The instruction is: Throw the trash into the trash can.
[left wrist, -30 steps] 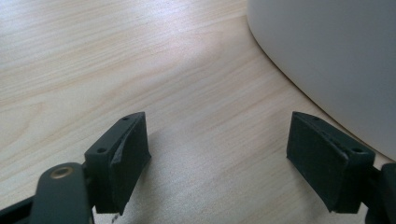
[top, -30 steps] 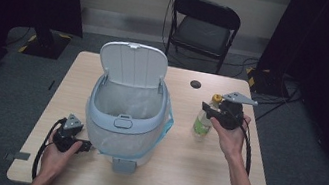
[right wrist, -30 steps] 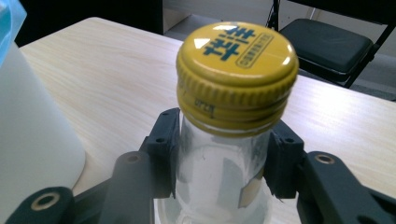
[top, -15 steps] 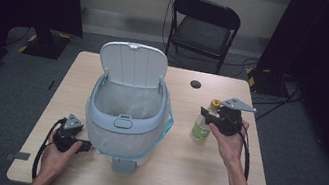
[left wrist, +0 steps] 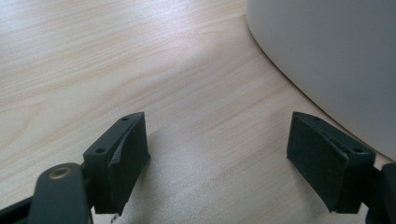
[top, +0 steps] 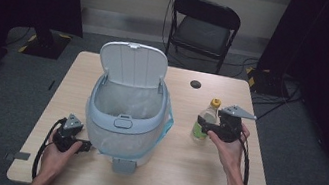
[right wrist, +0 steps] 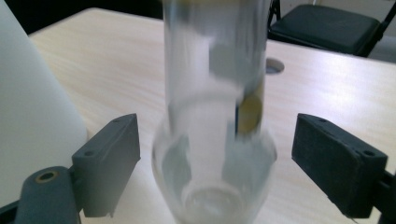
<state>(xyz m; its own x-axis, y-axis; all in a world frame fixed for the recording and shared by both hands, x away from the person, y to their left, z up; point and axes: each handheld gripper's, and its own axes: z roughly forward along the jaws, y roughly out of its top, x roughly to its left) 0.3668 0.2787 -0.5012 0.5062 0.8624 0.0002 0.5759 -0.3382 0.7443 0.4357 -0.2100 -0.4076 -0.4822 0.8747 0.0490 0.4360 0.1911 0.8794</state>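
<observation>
Both jaws of right gripper [right wrist: 217,161] stand clear of bottle [right wrist: 217,116].

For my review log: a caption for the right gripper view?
Open right gripper straddles a clear plastic bottle on the wooden table, jaws apart from it.

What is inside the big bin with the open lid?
The bin holds a clear plastic liner, seen under its raised lid. Its bottom is hidden by the front wall.
</observation>
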